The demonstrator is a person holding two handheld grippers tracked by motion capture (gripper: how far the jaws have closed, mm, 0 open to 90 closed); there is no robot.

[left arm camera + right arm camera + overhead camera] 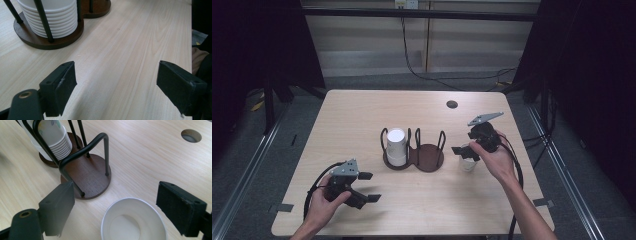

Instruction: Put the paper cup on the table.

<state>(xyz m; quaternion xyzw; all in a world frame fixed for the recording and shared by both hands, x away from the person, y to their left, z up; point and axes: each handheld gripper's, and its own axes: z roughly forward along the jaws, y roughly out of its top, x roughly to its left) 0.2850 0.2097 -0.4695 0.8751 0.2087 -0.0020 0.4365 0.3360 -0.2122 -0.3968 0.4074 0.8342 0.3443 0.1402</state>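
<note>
Right hand-held gripper (116, 202) spread around loose paper cup (133, 220); we risk crushing or tipping it. Holder (86, 176) at 11 o'clock. Left hand-held gripper (116, 85) spread, idle over bench (130, 45).

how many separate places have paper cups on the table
2. A nested stack of cups stands upside down in the left well of the wooden holder. One loose cup stands upright on the table between the open jaws of the right tool. The number of cups in the stack is unclear.
</note>
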